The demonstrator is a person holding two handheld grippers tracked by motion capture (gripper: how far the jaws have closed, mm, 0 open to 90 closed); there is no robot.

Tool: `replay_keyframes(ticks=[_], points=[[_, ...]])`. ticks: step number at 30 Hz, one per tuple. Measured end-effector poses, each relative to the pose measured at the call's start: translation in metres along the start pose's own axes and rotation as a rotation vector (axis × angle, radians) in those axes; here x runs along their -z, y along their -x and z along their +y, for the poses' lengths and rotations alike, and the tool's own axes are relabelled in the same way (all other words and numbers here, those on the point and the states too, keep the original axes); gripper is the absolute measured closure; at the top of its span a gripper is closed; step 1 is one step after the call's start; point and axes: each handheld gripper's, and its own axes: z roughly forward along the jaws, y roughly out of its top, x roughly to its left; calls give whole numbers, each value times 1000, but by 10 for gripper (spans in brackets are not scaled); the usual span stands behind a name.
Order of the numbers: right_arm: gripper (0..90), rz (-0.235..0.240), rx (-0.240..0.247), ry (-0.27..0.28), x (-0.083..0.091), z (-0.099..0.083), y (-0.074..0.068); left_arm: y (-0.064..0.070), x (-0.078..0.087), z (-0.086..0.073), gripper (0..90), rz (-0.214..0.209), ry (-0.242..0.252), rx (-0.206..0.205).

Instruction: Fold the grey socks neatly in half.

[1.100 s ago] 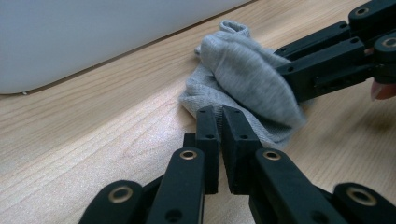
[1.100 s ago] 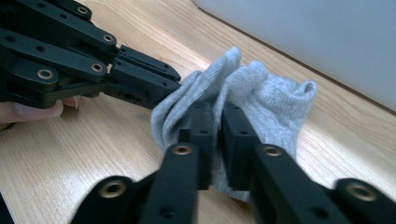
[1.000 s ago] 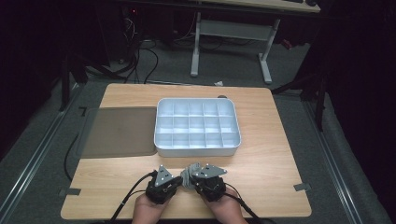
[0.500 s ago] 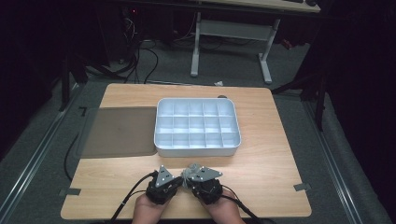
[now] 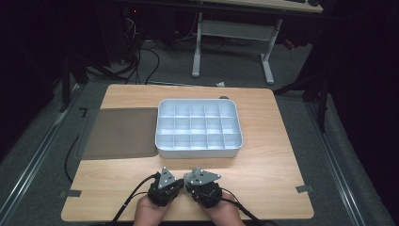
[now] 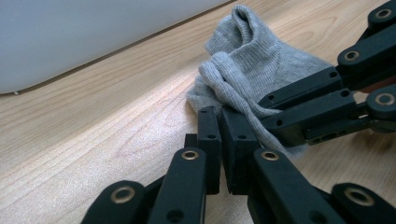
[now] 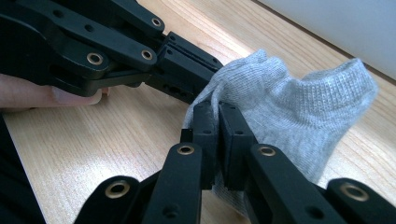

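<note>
No readable text, labels, brand marks, numbers or signs on any surface, nothing legible anywhere

Left gripper (image 5: 164, 184) and right gripper (image 5: 203, 184) meet (nearly touching) below the white tray (image 5: 162, 123).

Grey sock (image 6: 261, 65) partly hidden behind hand-held gripper jaws; grip unclear.

A small grey knit ankle sock (image 7: 285, 100) lies crumpled on the wooden table, its cuff open.
</note>
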Motion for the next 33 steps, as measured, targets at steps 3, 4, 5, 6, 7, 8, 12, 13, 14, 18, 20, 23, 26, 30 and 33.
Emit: replay_keyframes(ticks=[3, 4, 5, 6, 7, 8, 12, 13, 14, 18, 20, 23, 26, 30, 33], points=[[873, -1, 1, 5, -1, -1, -1, 0, 0, 0, 860, 2, 1, 2], [873, -1, -1, 9, -1, -1, -1, -1, 0, 0, 856, 2, 3, 5], [873, -1, -1, 8, -1, -1, -1, -1, 1, 0, 851, 3, 6, 10], [873, -2, -4, 8, -1, -2, -1, -1, 1, 0, 843, 5, 12, 17], [874, -2, -4, 9, -1, -2, -1, -2, 2, -1, 835, 9, 16, 15], [874, -2, -3, 11, -1, -2, -1, -3, 3, -1, 833, 13, 24, 20], [874, -3, -1, 19, -1, -3, -1, -7, 14, 3, 843, 24, 82, 42], [874, -4, 1, 16, -1, -3, -1, -8, 16, 5, 850, 26, 96, 44], [874, -4, 0, 17, -1, -3, -1, -8, 18, 6, 863, 24, 108, 47], [875, -5, 2, 18, -1, -4, -1, -4, 22, 11, 892, 8, 144, 40], [874, -7, 0, 26, -2, -4, -2, 3, 20, 16, 897, -13, 156, 23], [874, -9, 0, 29, -2, -5, -2, 10, 12, 21, 898, -42, 153, 13], [872, -17, 3, 31, -1, -5, -4, 12, 2, 22, 900, -35, 118, -14], [859, -17, 5, 39, -1, -6, -4, 5, -7, 18, 900, -27, 81, 8], [757, 0, -6, 49, 3, -6, -5, 1, -10, 15, 900, -30, 71, 22]])
